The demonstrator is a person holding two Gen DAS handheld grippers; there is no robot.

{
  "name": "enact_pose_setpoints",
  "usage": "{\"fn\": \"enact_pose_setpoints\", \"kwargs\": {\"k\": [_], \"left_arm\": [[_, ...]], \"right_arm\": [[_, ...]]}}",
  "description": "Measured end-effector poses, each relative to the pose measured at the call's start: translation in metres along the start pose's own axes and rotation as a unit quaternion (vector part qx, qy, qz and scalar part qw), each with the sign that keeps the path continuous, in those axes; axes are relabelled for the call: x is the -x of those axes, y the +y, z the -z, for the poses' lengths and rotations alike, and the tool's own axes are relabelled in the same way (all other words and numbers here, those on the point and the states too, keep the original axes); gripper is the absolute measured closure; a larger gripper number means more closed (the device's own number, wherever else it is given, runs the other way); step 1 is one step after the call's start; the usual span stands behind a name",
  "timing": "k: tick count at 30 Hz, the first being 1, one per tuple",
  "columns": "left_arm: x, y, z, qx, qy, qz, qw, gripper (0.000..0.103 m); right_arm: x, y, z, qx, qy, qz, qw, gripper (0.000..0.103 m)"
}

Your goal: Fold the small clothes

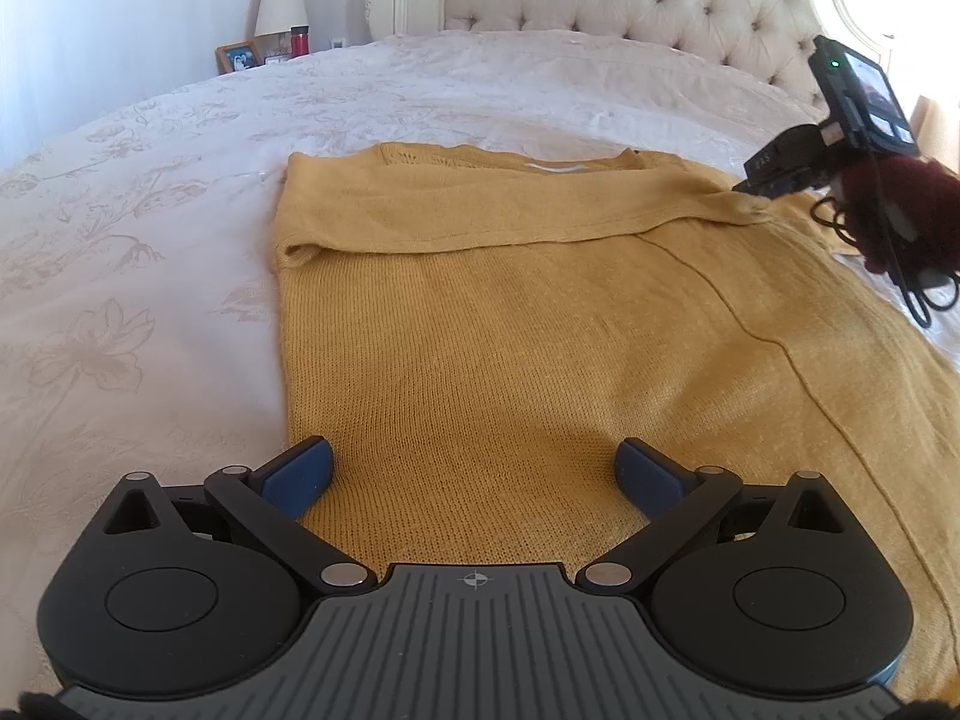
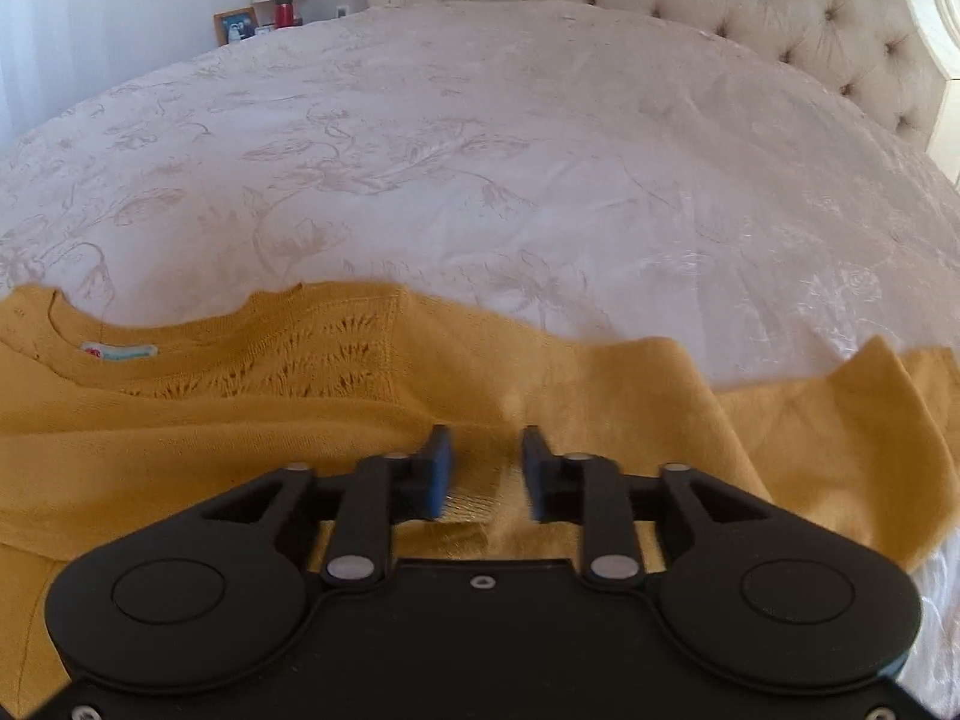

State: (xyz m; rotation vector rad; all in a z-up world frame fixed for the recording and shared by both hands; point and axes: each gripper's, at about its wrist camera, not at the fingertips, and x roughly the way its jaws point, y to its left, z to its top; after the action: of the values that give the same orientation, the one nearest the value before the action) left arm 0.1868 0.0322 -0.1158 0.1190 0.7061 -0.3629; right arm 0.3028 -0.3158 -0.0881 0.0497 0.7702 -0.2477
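Right wrist view: neck label at left, text unreadable. Mustard sweater flat on bedspread. Right gripper parted w/ cuff between, grip unclear. Left gripper wide open, low over hem.

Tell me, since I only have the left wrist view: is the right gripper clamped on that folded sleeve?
Observer: No. The right gripper has its jaws parted, and the mustard sweater's ribbed cuff lies loose between them.
Operator: Anything to its right?
Observer: What looks like the other sleeve lies spread toward the bedspread, not folded in.
Operator: Is the neckline visible?
Observer: Yes, the teal neck label shows beside an openwork knit panel.
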Motion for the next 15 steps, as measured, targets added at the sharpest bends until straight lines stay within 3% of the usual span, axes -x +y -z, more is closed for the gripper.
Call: {"fn": "enact_pose_setpoints", "kwargs": {"k": [4, 7, 12, 15], "left_arm": [[0.0, 0.0, 0.0, 0.0, -0.001, 0.0, 1.0, 0.001], [0.0, 0.0, 0.0, -0.001, -0.002, -0.001, 1.0, 0.001], [0.0, 0.0, 0.001, -0.001, -0.002, -0.001, 1.0, 0.001], [0.0, 0.0, 0.001, -0.001, -0.002, -0.001, 1.0, 0.001]], "right_arm": [[0.03, -0.011, 0.011, -0.057, -0.044, -0.032, 0.997, 0.053], [0.04, -0.013, 0.022, -0.08, -0.03, -0.064, 0.994, 0.053], [0.033, -0.01, 0.034, -0.086, -0.003, -0.07, 0.994, 0.053], [0.027, -0.014, 0.035, -0.133, 0.002, -0.087, 0.987, 0.046]]}}
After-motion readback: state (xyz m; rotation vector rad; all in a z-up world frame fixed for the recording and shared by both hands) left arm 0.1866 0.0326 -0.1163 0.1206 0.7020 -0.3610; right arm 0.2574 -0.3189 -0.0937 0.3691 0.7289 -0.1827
